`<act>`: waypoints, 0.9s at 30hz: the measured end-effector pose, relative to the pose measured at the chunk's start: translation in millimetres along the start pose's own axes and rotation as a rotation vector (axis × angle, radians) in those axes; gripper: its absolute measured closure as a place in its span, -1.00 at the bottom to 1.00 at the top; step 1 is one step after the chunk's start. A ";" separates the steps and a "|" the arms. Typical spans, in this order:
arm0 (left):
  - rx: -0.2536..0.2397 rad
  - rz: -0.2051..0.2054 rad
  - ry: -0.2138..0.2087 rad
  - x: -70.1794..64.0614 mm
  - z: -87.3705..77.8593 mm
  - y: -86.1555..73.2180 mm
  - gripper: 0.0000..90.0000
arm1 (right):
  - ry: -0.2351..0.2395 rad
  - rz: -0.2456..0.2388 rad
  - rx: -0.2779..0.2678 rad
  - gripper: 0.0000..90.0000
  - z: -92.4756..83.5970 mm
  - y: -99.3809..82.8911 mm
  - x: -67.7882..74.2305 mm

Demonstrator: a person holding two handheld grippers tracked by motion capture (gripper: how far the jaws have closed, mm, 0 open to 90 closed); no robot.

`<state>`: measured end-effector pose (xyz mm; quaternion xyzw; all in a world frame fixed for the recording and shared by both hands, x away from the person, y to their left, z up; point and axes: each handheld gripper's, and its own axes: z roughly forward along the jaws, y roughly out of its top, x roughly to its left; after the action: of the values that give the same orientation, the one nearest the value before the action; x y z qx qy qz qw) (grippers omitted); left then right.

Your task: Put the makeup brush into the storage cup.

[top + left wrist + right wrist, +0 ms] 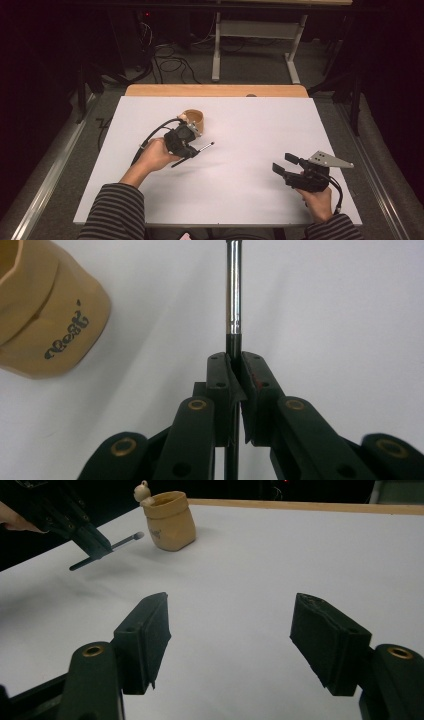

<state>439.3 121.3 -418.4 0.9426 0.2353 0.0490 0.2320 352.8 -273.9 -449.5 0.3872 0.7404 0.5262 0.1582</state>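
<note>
A person in striped sleeves works with two claws at a white surface (240, 200). The left claw (192, 148) is clamped on a thin brush (206, 146), a dark handle with a silver metal collar and a small tip. In the left gripper view the brush shaft (233, 290) runs straight out between the closed jaws. The brush is held above the surface, clear of it, and casts a soft shadow. Just beside the left claw, toward the far edge, stands a tan pot (194, 120) with dark lettering on its side; in the right gripper view a small round knob shows at its rim. The right claw (285, 164) rests well apart, near the right edge, its jaws wide apart with nothing between them. Bare surface lies between the brush and the pot.
</note>
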 end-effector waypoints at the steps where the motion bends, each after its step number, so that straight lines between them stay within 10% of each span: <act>1: -0.005 -0.001 0.000 -0.2 -0.7 -0.1 0.85 | 0.000 0.001 0.000 -0.26 0.0 0.0 0.0; 27: -0.263 -0.130 0.037 9.1 -31.4 -16.4 0.86 | 0.000 0.005 0.002 -0.26 0.3 -0.2 0.2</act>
<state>434.1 151.3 -398.2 0.8857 0.2917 0.0814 0.3519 352.7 -273.5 -449.8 0.3889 0.7400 0.5260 0.1565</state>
